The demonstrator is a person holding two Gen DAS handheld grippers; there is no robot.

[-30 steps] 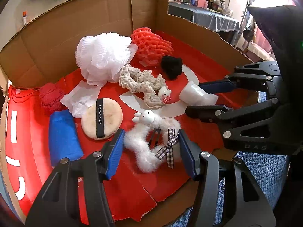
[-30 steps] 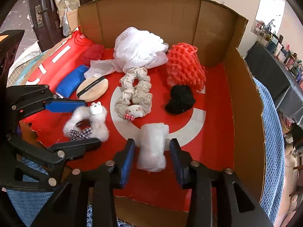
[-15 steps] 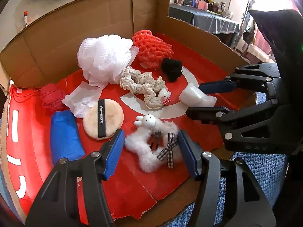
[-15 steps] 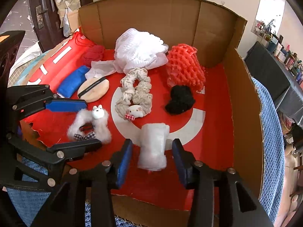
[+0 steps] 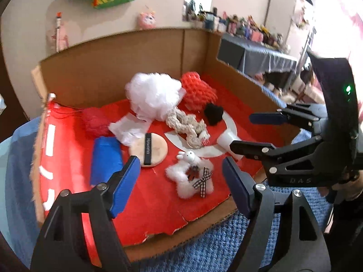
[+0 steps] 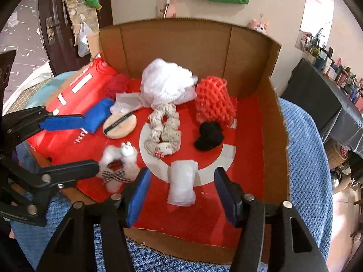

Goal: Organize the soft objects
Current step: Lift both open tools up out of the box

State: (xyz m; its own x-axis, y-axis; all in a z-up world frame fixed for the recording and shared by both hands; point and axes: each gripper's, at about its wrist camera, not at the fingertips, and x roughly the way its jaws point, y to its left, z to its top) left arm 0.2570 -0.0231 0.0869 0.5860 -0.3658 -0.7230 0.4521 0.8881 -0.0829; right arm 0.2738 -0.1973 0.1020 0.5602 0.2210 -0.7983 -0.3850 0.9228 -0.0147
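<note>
With both items set down in the cardboard box (image 6: 270,136), lift clear without snagging fluff. Left of the white ring (image 6: 226,156), the fuzzy white bunny scrunchie (image 5: 190,176) lies free under the left gripper (image 5: 179,183), jaws just spread. On the ring's near edge, the crinkly white roll (image 6: 182,185) lies untouched between the right gripper (image 6: 181,195) jaws, just opened too.
</note>
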